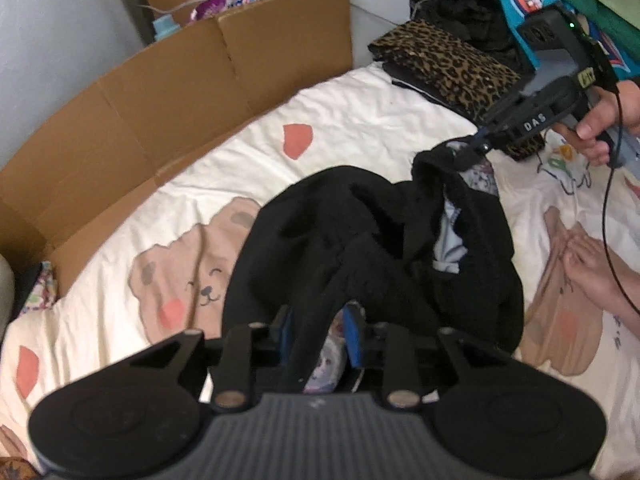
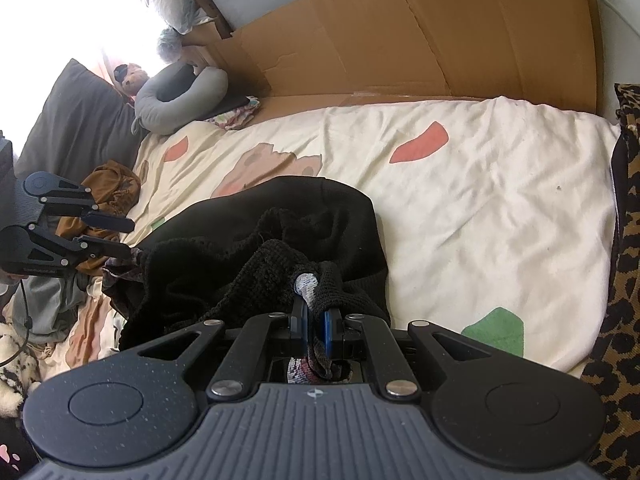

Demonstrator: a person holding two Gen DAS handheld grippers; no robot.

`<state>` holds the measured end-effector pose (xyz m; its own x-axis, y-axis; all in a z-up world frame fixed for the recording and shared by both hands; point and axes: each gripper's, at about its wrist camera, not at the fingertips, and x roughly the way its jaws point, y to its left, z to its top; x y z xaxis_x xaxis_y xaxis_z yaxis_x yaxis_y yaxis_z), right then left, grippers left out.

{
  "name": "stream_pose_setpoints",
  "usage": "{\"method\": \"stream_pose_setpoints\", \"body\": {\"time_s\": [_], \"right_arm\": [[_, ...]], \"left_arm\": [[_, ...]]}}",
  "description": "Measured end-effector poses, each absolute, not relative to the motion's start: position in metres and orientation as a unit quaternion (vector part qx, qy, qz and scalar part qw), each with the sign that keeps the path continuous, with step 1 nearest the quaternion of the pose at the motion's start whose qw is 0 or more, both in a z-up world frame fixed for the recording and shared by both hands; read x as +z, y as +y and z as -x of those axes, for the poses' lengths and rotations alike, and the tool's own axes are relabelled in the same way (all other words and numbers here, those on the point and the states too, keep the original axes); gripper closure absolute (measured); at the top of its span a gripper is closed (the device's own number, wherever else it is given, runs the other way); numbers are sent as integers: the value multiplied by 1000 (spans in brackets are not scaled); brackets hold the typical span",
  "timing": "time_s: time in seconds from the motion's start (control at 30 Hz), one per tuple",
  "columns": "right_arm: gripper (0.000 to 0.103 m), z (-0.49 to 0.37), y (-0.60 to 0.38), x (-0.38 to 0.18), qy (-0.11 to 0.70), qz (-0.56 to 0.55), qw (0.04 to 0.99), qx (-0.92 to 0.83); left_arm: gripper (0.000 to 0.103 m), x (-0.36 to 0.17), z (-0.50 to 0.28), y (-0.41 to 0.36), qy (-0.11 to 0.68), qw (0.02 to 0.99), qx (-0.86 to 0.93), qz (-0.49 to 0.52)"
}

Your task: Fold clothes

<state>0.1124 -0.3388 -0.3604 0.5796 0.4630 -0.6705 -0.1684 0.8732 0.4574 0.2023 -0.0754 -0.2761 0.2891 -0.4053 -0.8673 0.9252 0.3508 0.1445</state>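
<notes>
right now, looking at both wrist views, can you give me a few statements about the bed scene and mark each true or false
1. The right gripper is shut on an edge of the black garment. True.
2. The black garment is already folded flat. False: it lies bunched in a heap on the bedsheet.
3. A leopard-print cloth lies folded at the far end of the bed. True.
4. The cardboard covers the middle of the bed. False: it stands along the wall side of the bed.
5. The left gripper hangs over bare sheet with nothing between its fingers. False: black fabric runs up between them.
</notes>
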Motion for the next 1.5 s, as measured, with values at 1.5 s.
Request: {"method": "stream_pose_setpoints", "body": {"time_s": [1.5], "right_arm": [[98,-88,-340,-317,405,-104,902,104]], "left_arm": [[101,-194,-190,17,353,850,-308,-242]]}}
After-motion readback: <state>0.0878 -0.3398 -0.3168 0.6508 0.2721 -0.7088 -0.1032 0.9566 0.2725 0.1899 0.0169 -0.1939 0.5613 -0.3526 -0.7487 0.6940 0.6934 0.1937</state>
